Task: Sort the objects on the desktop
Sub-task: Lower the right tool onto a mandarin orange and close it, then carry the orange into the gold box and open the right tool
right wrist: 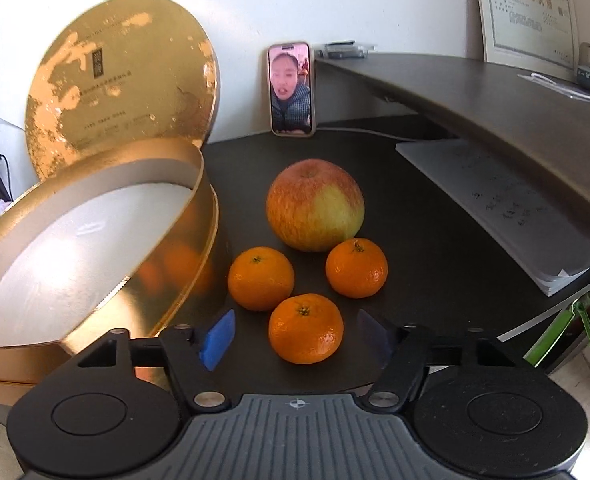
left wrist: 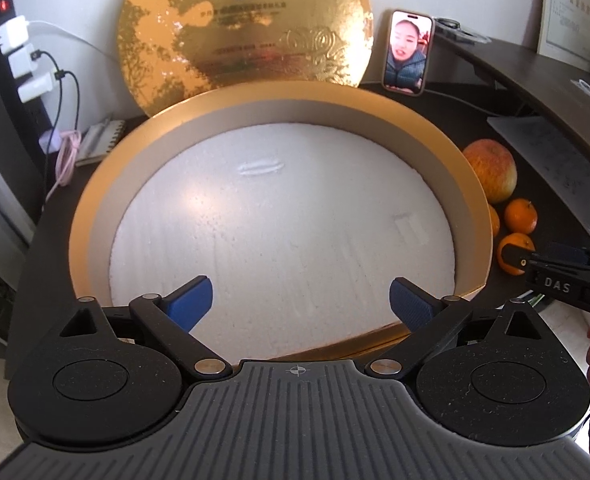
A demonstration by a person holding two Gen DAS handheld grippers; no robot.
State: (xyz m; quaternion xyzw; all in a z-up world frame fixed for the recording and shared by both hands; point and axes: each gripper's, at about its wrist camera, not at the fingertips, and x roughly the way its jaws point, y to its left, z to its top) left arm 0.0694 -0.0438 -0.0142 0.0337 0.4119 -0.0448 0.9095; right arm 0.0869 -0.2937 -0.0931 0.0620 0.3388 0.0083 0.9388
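Hovering over the round gold box (left wrist: 471, 184), the left gripper (left wrist: 301, 300) had its jaws spread, gripping nothing. The right gripper (right wrist: 295, 334), jaws likewise spread, flanked the nearest tangerine (right wrist: 306, 329); two more tangerines (right wrist: 261, 278) and an apple (right wrist: 315, 205) sat just beside the box on the dark desk (right wrist: 435, 240).

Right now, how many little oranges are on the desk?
3. The nearest orange sits between the open right gripper's fingers, one is beside the gold box, one is right of the apple. None seem hidden.

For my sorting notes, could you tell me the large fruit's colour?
The large round apple is red-orange streaked with yellow-green, clearest in the right wrist view.
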